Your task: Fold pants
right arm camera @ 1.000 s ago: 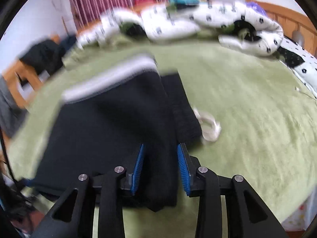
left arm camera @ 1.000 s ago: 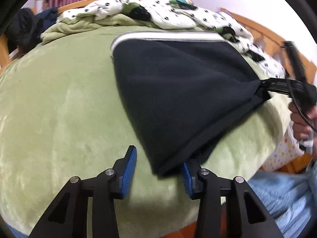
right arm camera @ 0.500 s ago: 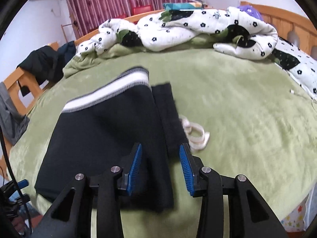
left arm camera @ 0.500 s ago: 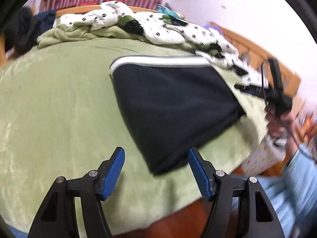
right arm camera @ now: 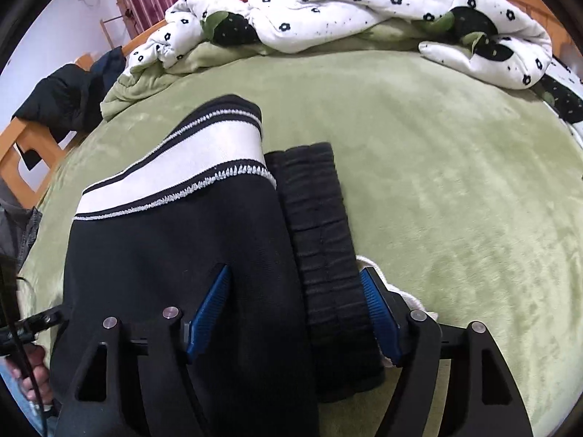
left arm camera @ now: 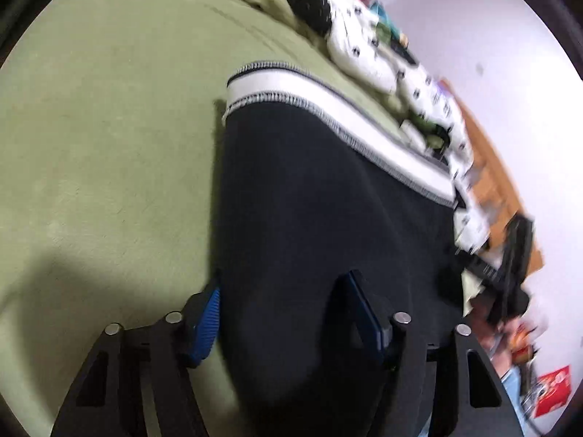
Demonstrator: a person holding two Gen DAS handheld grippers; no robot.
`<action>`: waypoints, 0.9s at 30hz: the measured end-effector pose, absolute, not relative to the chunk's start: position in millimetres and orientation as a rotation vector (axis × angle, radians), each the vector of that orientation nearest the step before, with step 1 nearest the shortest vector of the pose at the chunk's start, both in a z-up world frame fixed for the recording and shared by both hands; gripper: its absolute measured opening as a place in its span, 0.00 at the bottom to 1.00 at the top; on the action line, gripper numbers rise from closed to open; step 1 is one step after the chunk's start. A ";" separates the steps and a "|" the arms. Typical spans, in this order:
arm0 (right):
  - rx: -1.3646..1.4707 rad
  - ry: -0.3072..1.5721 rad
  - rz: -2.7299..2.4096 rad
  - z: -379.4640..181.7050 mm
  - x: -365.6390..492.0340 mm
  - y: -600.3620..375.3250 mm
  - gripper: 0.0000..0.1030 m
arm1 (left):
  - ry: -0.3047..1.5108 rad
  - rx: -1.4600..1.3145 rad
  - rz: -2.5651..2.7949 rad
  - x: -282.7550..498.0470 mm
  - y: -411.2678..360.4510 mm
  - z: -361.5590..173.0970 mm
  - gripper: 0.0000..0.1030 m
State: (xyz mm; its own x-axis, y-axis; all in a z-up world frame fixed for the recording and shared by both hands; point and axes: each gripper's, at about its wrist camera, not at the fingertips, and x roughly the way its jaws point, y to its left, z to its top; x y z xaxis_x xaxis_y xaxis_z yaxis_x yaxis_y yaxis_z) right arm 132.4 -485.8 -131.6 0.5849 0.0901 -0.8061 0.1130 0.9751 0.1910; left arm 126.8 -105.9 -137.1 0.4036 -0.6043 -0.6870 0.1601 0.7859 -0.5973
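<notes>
Folded pants lie flat on the bed

Your black fleece pants with white waistband (right arm camera: pixel 175 255) rest on the green plush blanket (right arm camera: pixel 455 182); the right gripper (right arm camera: pixel 295 309) is opening, the left gripper (left arm camera: pixel 282 313) closing, neither pinching cloth, so the fold stays.

Ahead of my right jaws and off to their right, the green blanket (right arm camera: pixel 437 182) lies bare, so I have open passage there. Farther ahead the bunched floral quilt (right arm camera: pixel 328 11) walls off the bed. Left of my left jaws the blanket is clear; the folded pants (left arm camera: pixel 309 218) lie between them
</notes>
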 end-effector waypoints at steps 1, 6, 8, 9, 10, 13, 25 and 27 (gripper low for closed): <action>0.230 0.950 -0.011 -133.1 133.8 -485.7 0.69 | 1.053 -0.489 -0.510 129.4 -108.5 -138.6 0.47; 0.319 0.951 -0.030 -119.1 130.5 -484.8 0.46 | 1.074 -0.525 -0.496 142.9 -112.2 -128.8 0.14; 0.250 0.884 -0.012 -94.9 118.3 -466.6 0.27 | 1.015 -0.446 -0.511 139.0 -112.7 -108.0 0.11; 0.241 0.844 0.000 -83.3 112.0 -455.8 0.24 | 0.999 -0.434 -0.525 138.9 -110.9 -99.4 0.11; 0.243 0.807 -0.009 -73.5 108.1 -443.7 0.23 | 0.993 -0.440 -0.536 140.9 -107.3 -92.6 0.11; 0.290 0.744 -0.029 -56.8 110.4 -414.5 0.21 | 0.955 -0.439 -0.500 152.2 -78.6 -69.7 0.11; 0.151 0.888 0.122 -102.1 183.8 -273.8 0.19 | 1.087 -0.301 -0.262 183.9 74.6 -101.7 0.18; 0.066 0.917 0.083 -121.3 184.1 -268.2 0.27 | 1.118 -0.287 -0.227 180.7 78.3 -124.2 0.28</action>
State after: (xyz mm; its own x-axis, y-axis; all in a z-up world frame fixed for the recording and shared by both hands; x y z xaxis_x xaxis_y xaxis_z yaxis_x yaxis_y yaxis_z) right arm 184.1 -268.2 -121.3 0.6054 0.0994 -0.7897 -0.0433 0.9948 0.0920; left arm 180.7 78.3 -124.2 0.4213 -0.3206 -0.8484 0.0351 0.9405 -0.3379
